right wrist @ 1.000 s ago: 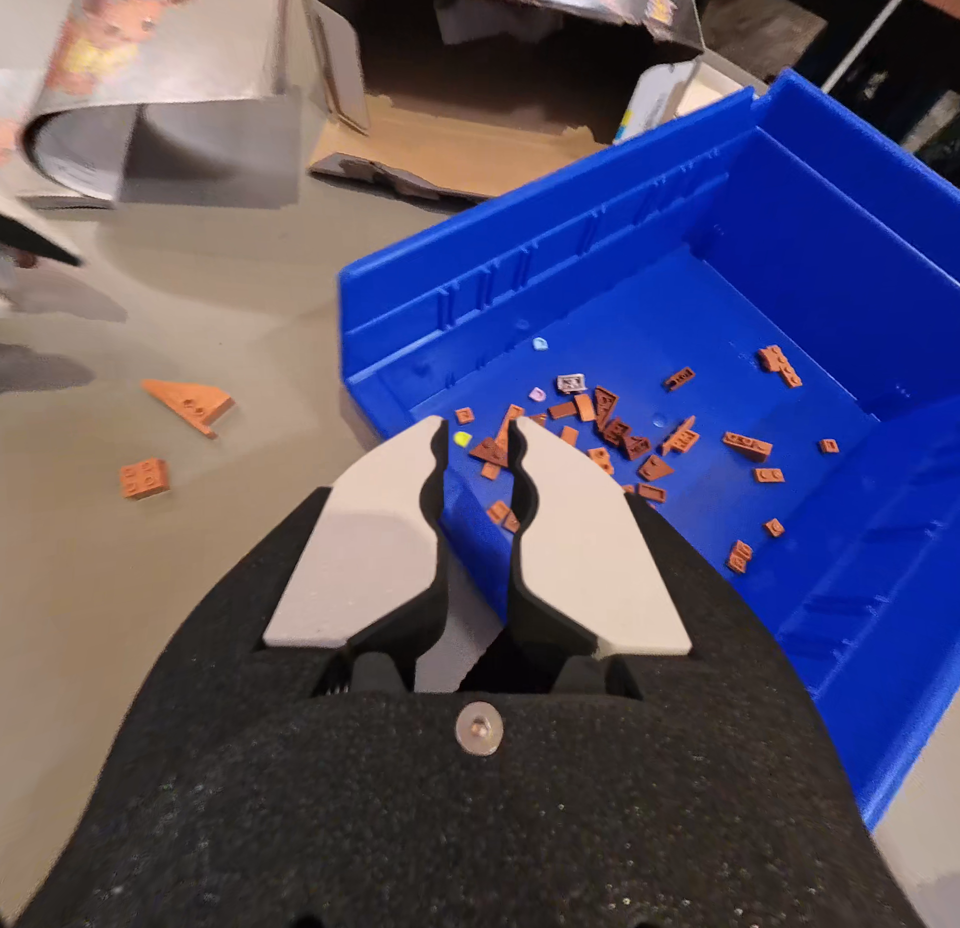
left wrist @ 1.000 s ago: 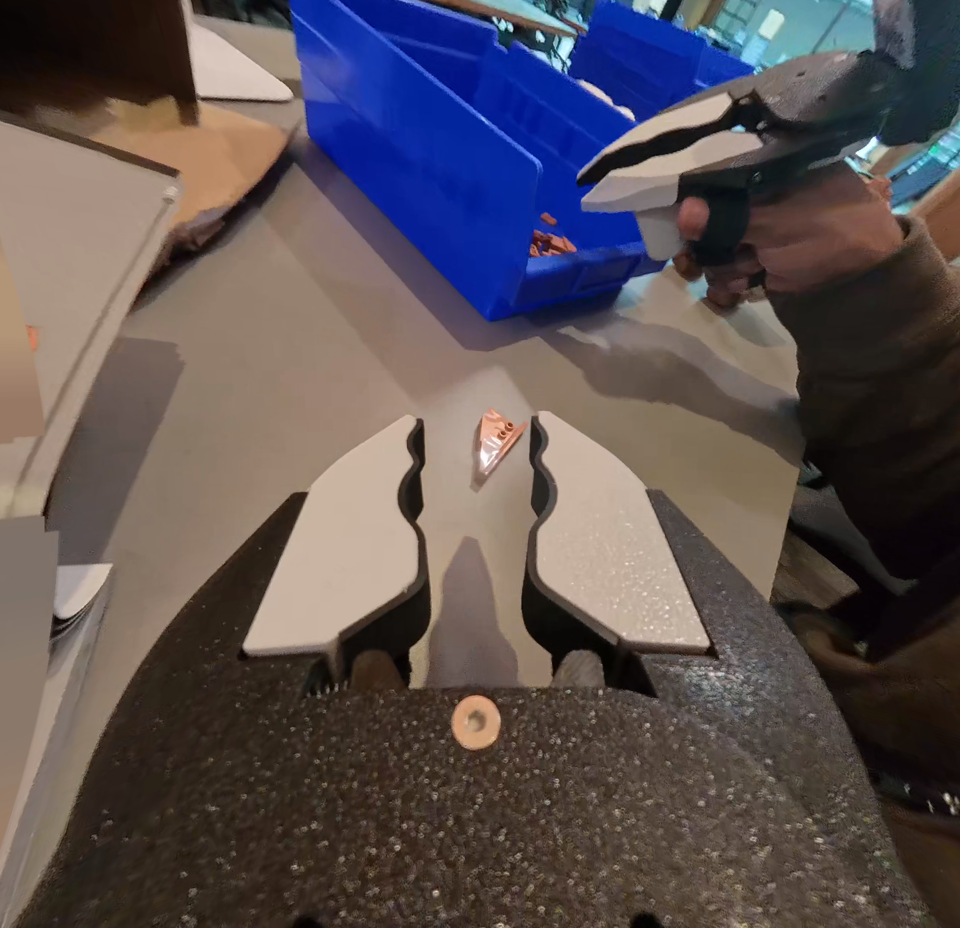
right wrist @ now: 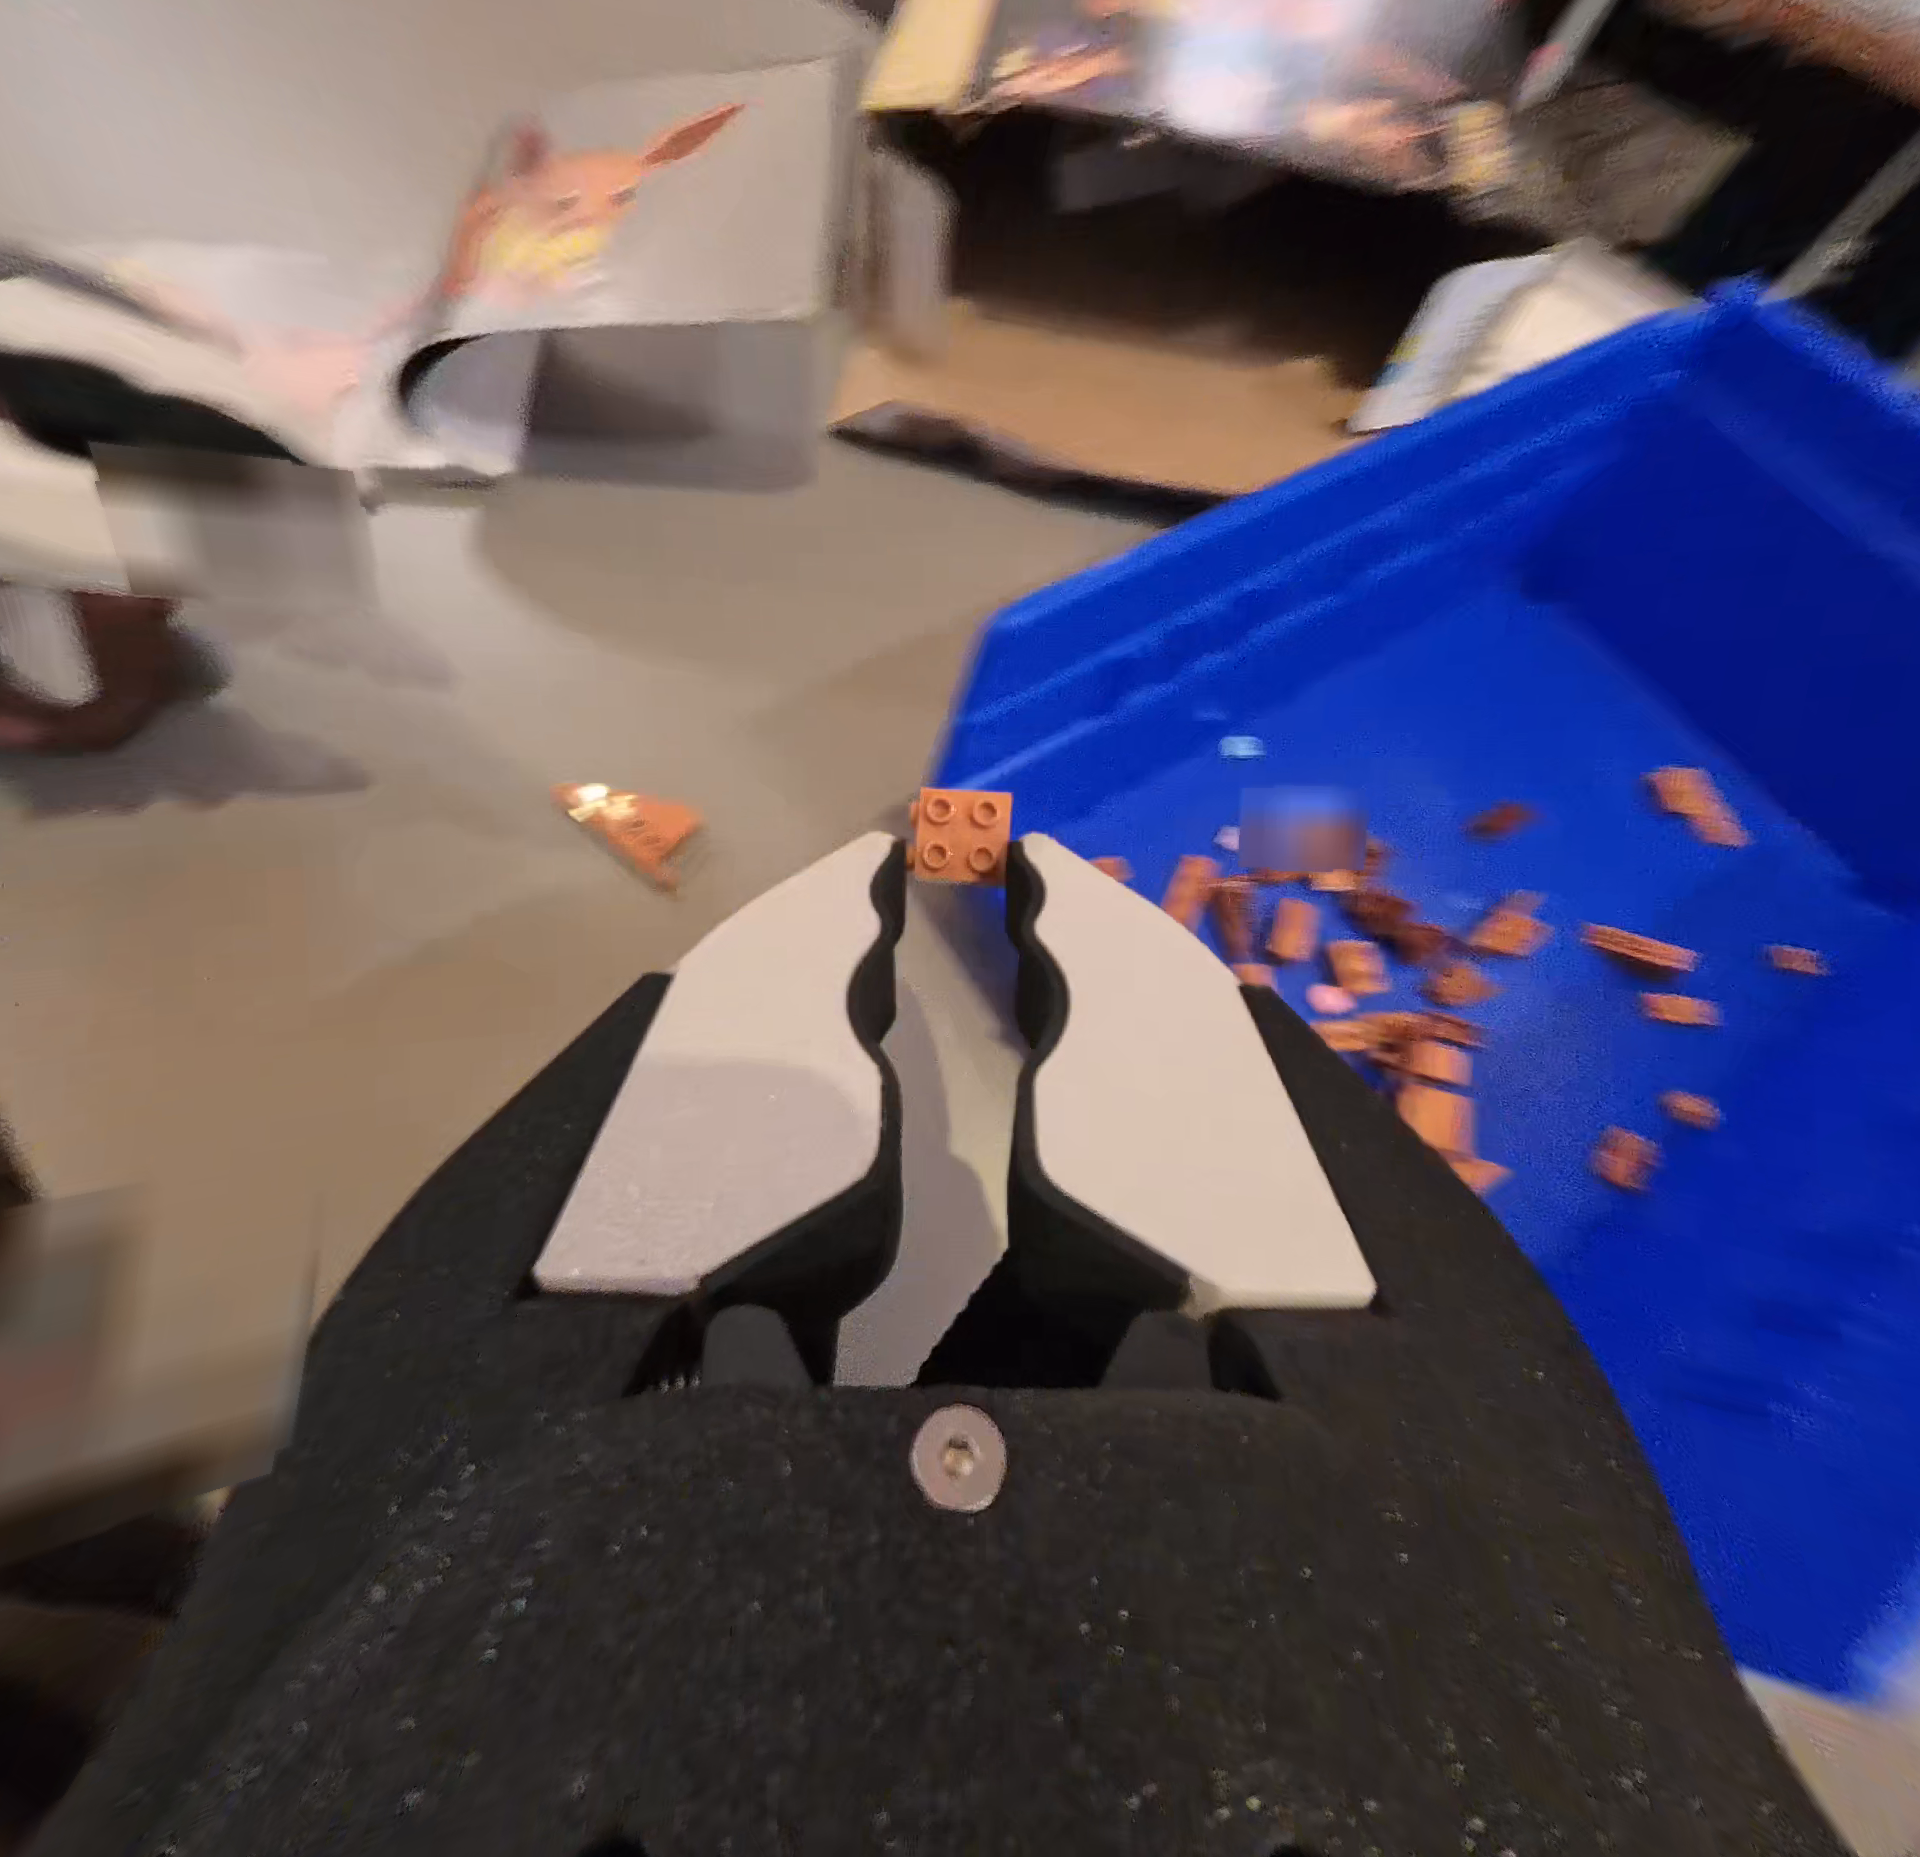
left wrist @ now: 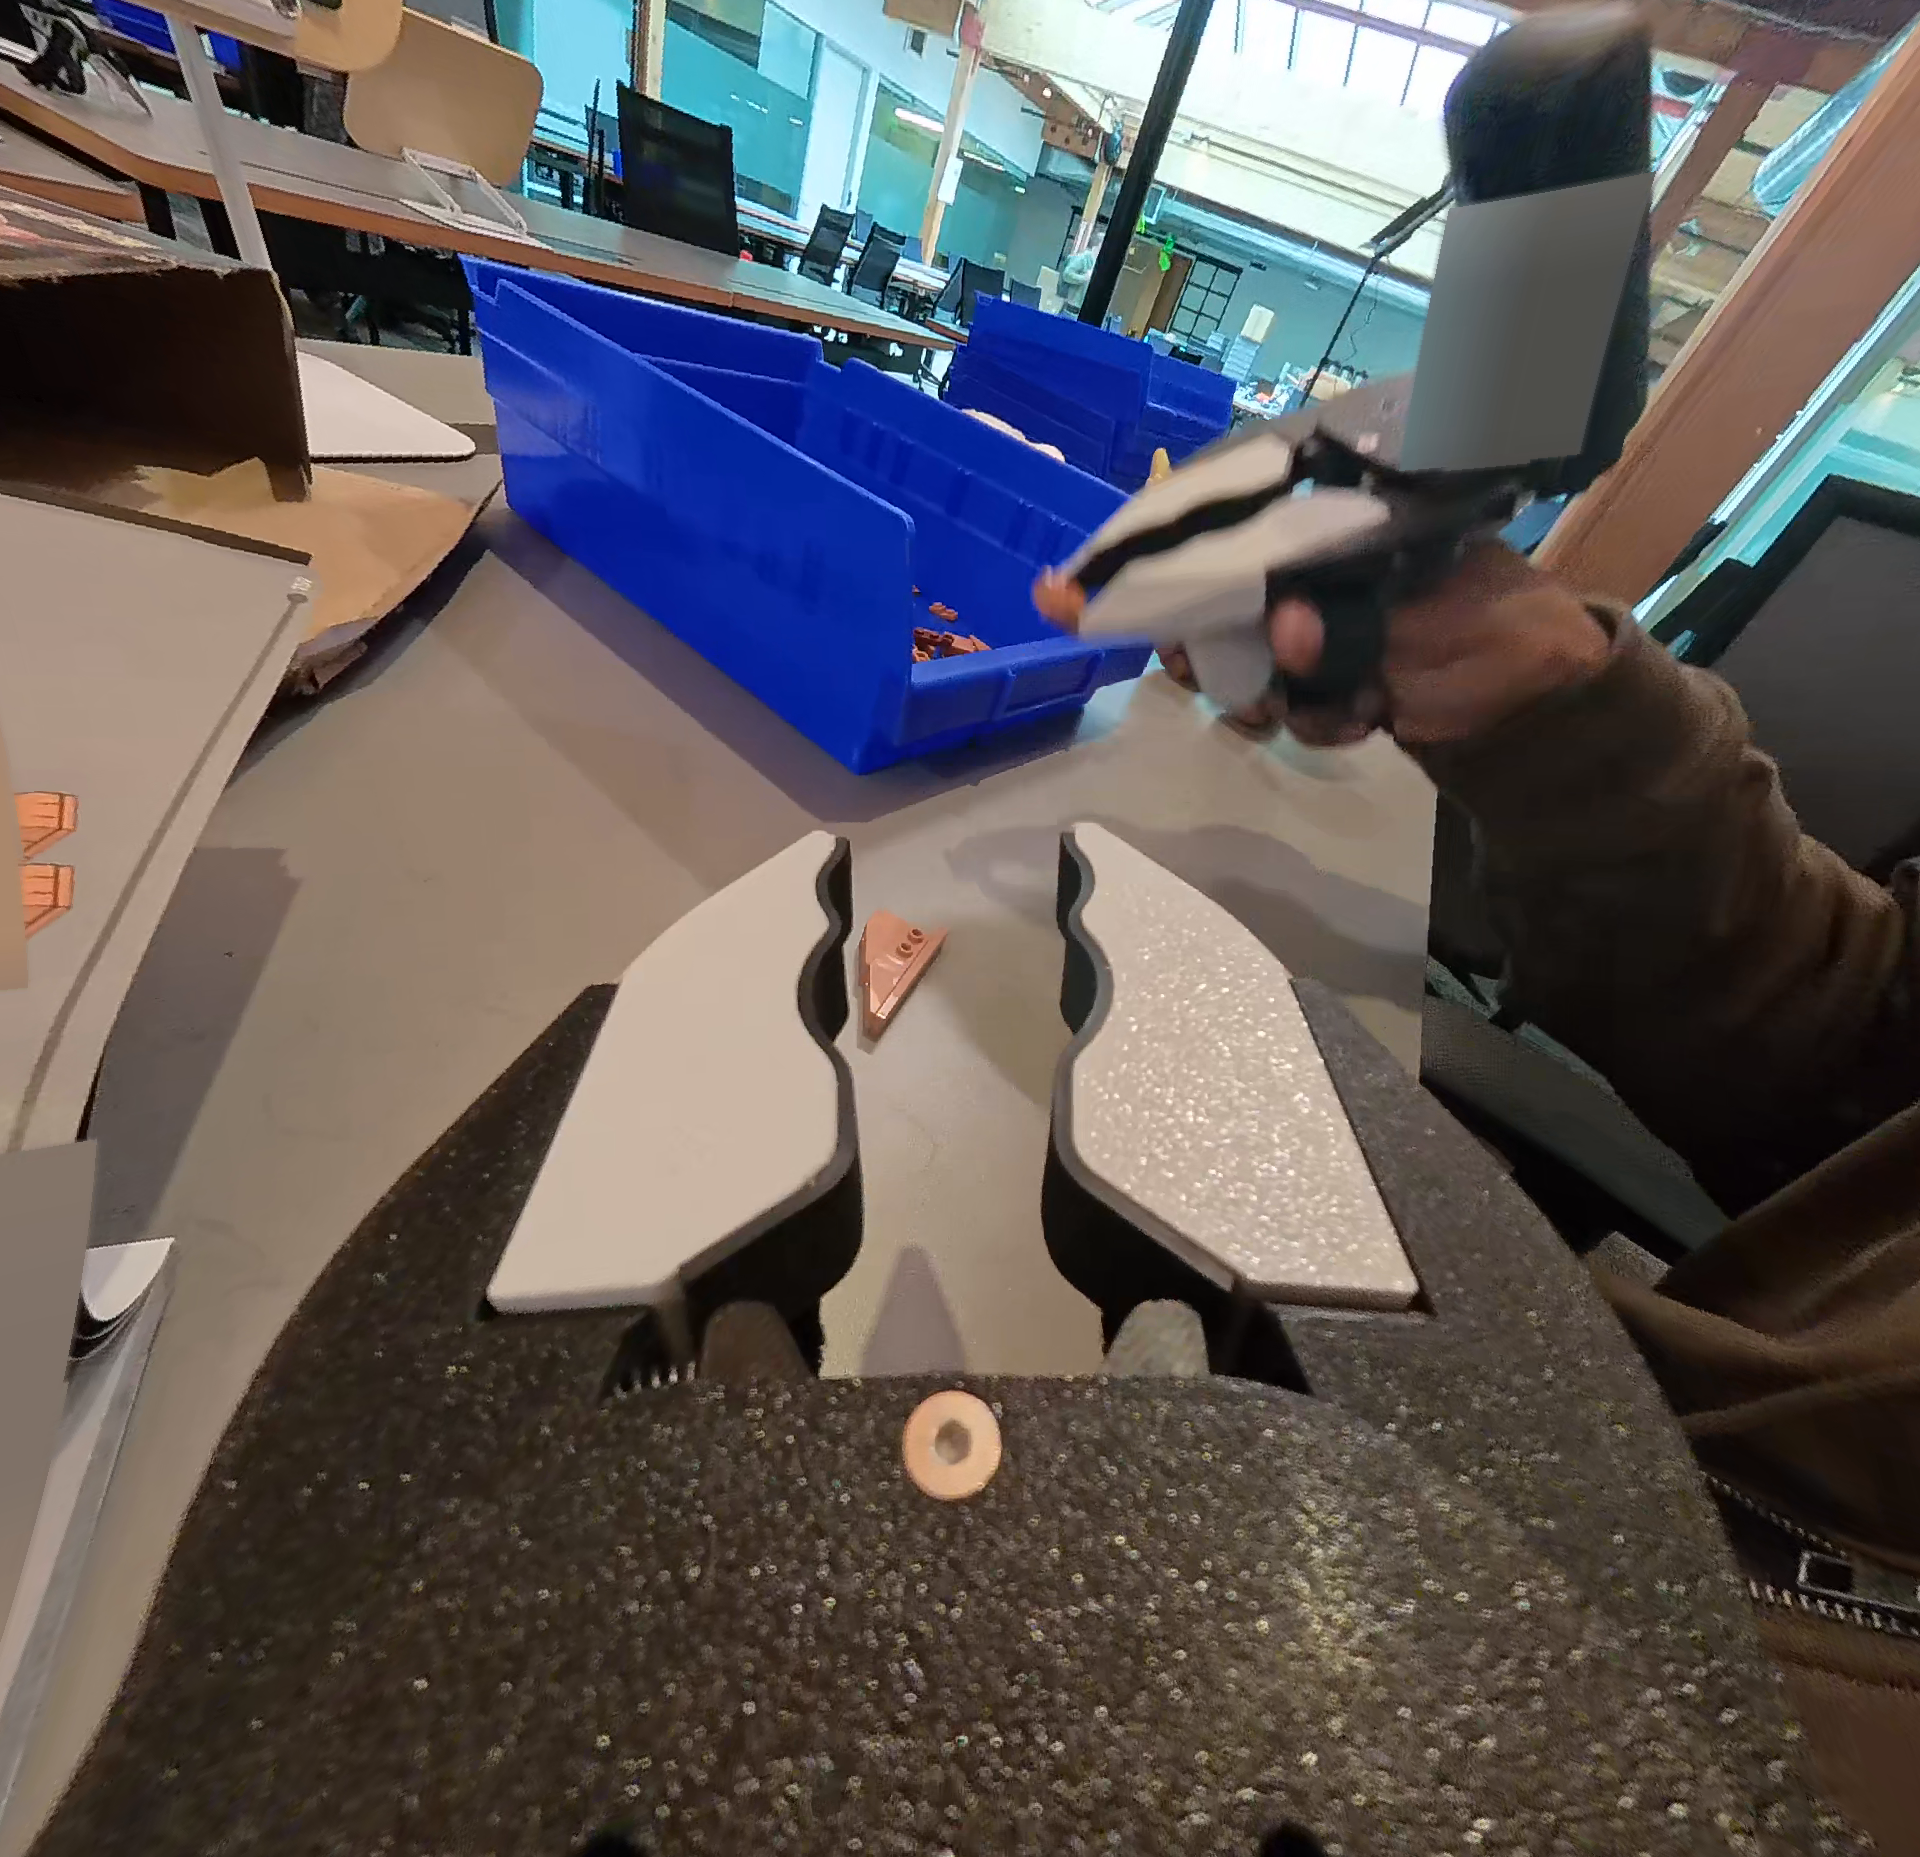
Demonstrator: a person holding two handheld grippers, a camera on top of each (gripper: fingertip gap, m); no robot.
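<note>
Left wrist view: the left claw (left wrist: 951, 960) stands with its jaws apart above the grey surface (left wrist: 582, 851) and holds nothing. A wedge plate (left wrist: 891, 966), orange-brown and triangular, lies flat on the surface in the gap between the jaws, close against the inner edge of the left-hand finger and well clear of the right-hand one. Its long axis runs roughly along the fingers, with the narrow point toward the claw body and the studded broad end toward the fingertips. Beyond it stands a blue bin (left wrist: 727, 560) with small brown pieces at its open end. The right claw (left wrist: 1070, 597) appears further off at the right, raised above the surface beside the bin, with a small orange piece at its tip. Right wrist view (blurred): the right claw (right wrist: 958, 851) is clamped on a square plate (right wrist: 961, 836), orange with four studs, pinched at the very tips with the studded face toward the camera. The blue bin (right wrist: 1299, 581) lies ahead and to the right, with many brown pieces on its floor. The wedge plate (right wrist: 634, 825) lies on the surface (right wrist: 312, 976) ahead and to the left, well apart from this claw. The left claw is therefore the nearer one to the wedge plate.
</note>
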